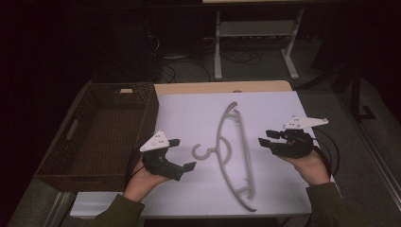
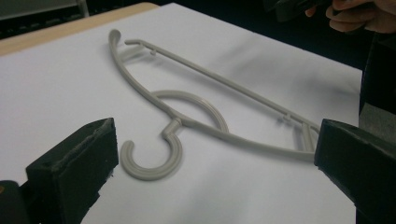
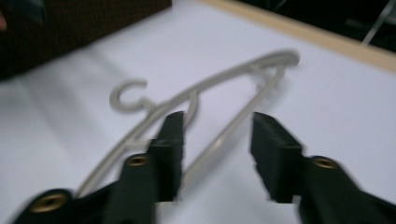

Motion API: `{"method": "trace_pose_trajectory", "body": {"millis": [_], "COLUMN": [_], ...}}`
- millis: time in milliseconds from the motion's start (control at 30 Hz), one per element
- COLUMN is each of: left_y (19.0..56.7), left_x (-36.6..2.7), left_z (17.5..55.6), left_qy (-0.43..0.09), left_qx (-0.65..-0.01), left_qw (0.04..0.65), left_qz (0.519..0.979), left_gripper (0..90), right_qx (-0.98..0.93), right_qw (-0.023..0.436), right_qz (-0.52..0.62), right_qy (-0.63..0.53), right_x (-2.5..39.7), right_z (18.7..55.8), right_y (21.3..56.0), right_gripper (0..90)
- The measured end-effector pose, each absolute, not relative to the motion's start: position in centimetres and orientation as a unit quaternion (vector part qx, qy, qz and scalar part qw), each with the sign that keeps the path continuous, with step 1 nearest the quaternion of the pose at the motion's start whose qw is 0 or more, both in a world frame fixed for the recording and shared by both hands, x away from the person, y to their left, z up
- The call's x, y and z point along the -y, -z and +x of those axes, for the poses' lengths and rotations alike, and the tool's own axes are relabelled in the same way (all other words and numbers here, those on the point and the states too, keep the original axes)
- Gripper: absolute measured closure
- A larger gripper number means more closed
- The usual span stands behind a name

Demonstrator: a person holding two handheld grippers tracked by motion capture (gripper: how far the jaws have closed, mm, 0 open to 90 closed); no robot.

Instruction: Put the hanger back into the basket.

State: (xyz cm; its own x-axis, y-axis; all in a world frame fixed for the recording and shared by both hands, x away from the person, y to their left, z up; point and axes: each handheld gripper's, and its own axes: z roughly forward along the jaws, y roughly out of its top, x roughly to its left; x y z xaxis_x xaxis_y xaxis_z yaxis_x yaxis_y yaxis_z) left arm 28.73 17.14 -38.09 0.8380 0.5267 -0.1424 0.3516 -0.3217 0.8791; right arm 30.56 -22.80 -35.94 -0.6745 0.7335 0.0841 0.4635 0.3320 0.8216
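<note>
A grey plastic clothes hanger (image 1: 234, 151) lies flat on the white table top (image 1: 189, 118), its hook (image 1: 203, 152) pointing left. My left gripper (image 1: 182, 153) hovers just left of the hook, open and holding nothing. In the left gripper view the hanger (image 2: 205, 112) lies between and beyond the wide-spread jaws. My right gripper (image 1: 266, 138) is to the right of the hanger, open and holding nothing. Its own view is blurred and shows the hanger (image 3: 196, 107) past the jaws.
A dark wicker basket (image 1: 97, 135) stands on the left side of the table, close to my left hand. The table's wooden far edge (image 1: 222, 87) shows beyond the white sheet. Table legs and cables are on the dark floor behind.
</note>
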Motion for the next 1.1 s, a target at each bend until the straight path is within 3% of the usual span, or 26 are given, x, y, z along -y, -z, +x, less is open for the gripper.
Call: {"method": "trace_pose_trajectory", "body": {"millis": [167,267,700,1100], "left_y": [39.4,39.8,40.2,40.1], "left_x": [-16.6,-16.6,-16.9,-16.9], "left_z": [28.8,28.8,28.9,28.9], "left_qy": [-0.076,-0.076,-0.075,-0.073], "left_qx": [-0.271,-0.270,-0.272,-0.271], "left_qw": [0.505,0.504,0.507,0.510], "left_qz": [0.816,0.817,0.814,0.813], "left_gripper": [0.0,0.0,0.0,0.0], "right_qx": [-0.837,-0.855,-0.899,-0.908], "right_qw": [0.129,0.113,0.053,0.034], "right_qz": [0.365,0.354,0.328,0.314], "right_qy": [-0.387,-0.361,-0.285,-0.274], "right_x": [21.9,21.5,20.1,19.3], "right_z": [30.6,30.6,30.9,30.9], "right_y": [38.2,39.2,42.5,43.1], "right_gripper": [81.6,89.3,89.5,89.6]}}
